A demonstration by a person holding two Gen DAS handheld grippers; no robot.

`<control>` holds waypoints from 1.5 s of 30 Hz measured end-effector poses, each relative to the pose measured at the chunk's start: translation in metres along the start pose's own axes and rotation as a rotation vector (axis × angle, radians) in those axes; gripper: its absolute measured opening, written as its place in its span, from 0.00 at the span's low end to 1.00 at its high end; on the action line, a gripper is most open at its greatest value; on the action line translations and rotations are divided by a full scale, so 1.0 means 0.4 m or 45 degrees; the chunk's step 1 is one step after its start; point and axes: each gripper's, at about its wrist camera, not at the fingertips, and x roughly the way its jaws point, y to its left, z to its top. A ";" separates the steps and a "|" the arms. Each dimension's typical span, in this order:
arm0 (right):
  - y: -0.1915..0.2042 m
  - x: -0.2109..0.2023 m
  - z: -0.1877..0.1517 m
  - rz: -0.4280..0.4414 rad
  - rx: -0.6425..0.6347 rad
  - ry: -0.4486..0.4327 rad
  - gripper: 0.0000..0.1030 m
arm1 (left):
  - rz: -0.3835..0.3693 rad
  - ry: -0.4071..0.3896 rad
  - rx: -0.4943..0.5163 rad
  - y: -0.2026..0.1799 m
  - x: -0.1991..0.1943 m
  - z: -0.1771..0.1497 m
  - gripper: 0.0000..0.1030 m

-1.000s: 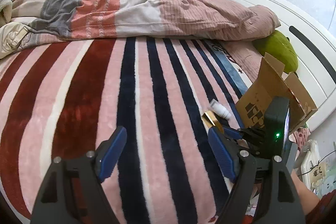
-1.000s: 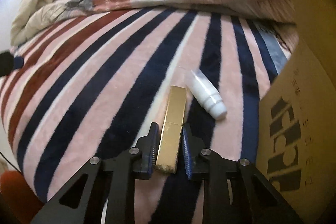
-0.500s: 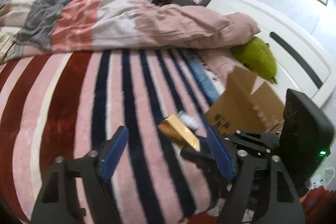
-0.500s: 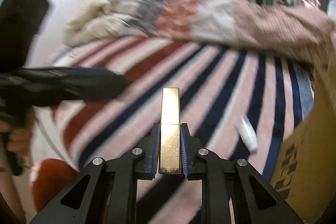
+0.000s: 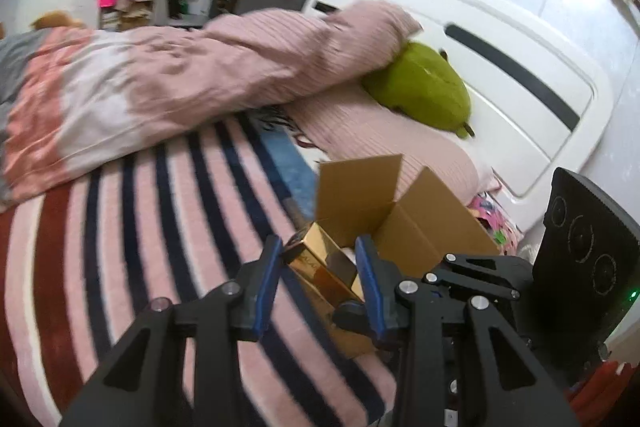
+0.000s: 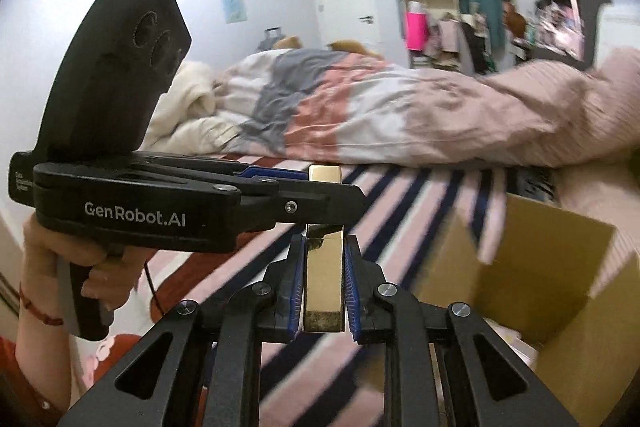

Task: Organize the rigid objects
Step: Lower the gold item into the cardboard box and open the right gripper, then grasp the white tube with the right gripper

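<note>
A gold rectangular bar (image 6: 324,283) is held up in the air above the striped blanket (image 5: 160,227), with my right gripper (image 6: 325,241) shut on its near end. My left gripper (image 5: 318,243) comes in from the side. Its jaws are closing around the bar's (image 5: 316,261) far end, which lies slantwise between the blue pads (image 5: 267,267), and I see no firm press on it. An open cardboard box (image 5: 424,227) stands just behind and to the right of the bar. In the right wrist view the box (image 6: 560,267) is at the lower right.
A rumpled pink and grey duvet (image 5: 180,79) lies across the far side of the bed. A green plush cushion (image 5: 424,95) rests against the white headboard (image 5: 500,67). A person's hand (image 6: 60,259) grips the left gripper's handle. Shelves and clutter stand far behind.
The right gripper has lifted the gold bar off the blanket and carried it up beside the box. The left gripper swung over to it, and its jaws narrowed around the bar's far end.
</note>
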 end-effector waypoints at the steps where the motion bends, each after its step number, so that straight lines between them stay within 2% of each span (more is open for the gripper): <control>1: -0.028 -0.011 -0.002 -0.021 0.028 0.008 0.13 | -0.013 0.030 0.019 -0.018 0.027 0.014 0.34; 6: -0.152 -0.049 -0.012 -0.128 0.145 0.108 0.13 | -0.077 0.209 0.088 -0.088 0.167 0.070 0.34; 11: -0.236 -0.047 -0.038 -0.152 0.239 0.251 0.13 | -0.051 0.368 0.110 -0.123 0.262 0.071 0.34; 18: -0.256 -0.035 -0.070 -0.149 0.272 0.343 0.13 | 0.015 0.445 0.125 -0.142 0.289 0.057 0.36; 20: -0.253 -0.035 -0.068 -0.157 0.280 0.360 0.13 | 0.012 0.428 0.117 -0.141 0.275 0.057 0.48; 22: -0.249 -0.035 -0.064 -0.171 0.276 0.364 0.13 | 0.023 0.389 0.114 -0.137 0.244 0.060 0.55; 25: -0.230 -0.038 -0.053 -0.172 0.268 0.356 0.14 | 0.052 0.296 0.094 -0.117 0.169 0.066 0.59; 28: -0.172 -0.061 -0.021 -0.161 0.208 0.249 0.14 | 0.115 0.163 0.058 -0.074 0.057 0.058 0.67; 30: -0.126 -0.066 0.000 -0.124 0.154 0.188 0.15 | 0.162 0.097 0.035 -0.040 -0.012 0.043 0.67; 32: -0.054 -0.058 0.024 -0.055 0.081 0.137 0.22 | 0.220 0.030 0.011 0.004 -0.084 0.016 0.69; 33: -0.023 -0.049 0.031 -0.030 0.048 0.129 0.23 | 0.243 0.008 -0.002 0.024 -0.108 0.005 0.70; 36: 0.080 0.012 0.037 0.020 -0.078 0.159 0.23 | 0.341 -0.058 -0.074 0.106 -0.179 -0.052 0.71; 39: 0.171 0.091 0.012 0.048 -0.222 0.204 0.23 | 0.388 -0.083 -0.137 0.187 -0.207 -0.119 0.71; 42: 0.215 0.192 -0.038 0.052 -0.258 0.329 0.23 | 0.374 -0.094 -0.184 0.254 -0.208 -0.188 0.73; 45: 0.211 0.265 -0.093 -0.046 -0.243 0.436 0.23 | 0.340 -0.064 -0.258 0.321 -0.173 -0.245 0.74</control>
